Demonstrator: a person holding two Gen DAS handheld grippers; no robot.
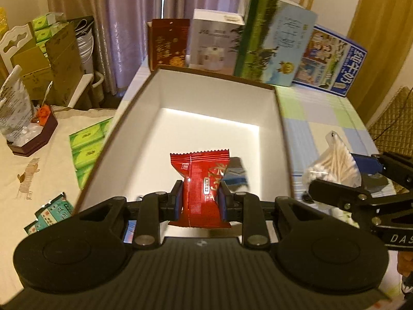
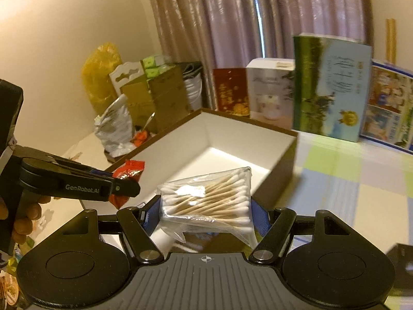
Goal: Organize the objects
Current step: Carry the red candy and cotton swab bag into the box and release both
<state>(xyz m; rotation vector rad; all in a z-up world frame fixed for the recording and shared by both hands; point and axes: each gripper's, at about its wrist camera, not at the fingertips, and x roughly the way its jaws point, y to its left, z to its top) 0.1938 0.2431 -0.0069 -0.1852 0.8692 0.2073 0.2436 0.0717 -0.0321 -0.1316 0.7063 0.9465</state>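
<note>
My left gripper [image 1: 201,201] is shut on a red snack packet [image 1: 204,180], held upright over the near end of a brown box with a white inside [image 1: 206,95]. A blue item [image 1: 236,175] lies on the box floor just behind the packet. My right gripper [image 2: 205,214] is shut on a clear bag of cotton swabs [image 2: 209,201], held above the box's near rim [image 2: 281,160]. In the left wrist view the bag of swabs [image 1: 333,165] hangs to the right of the box. In the right wrist view the left gripper [image 2: 124,188] and the red packet [image 2: 126,173] are at the left.
Several upright cartons [image 1: 273,41] stand behind the box on a checked cloth [image 1: 322,118]. Green tissue packs [image 1: 87,144] and a teal packet [image 1: 49,214] lie left of the box. A dark tray with a plastic bag [image 1: 15,118] sits far left. A hand [image 2: 25,214] holds the left gripper.
</note>
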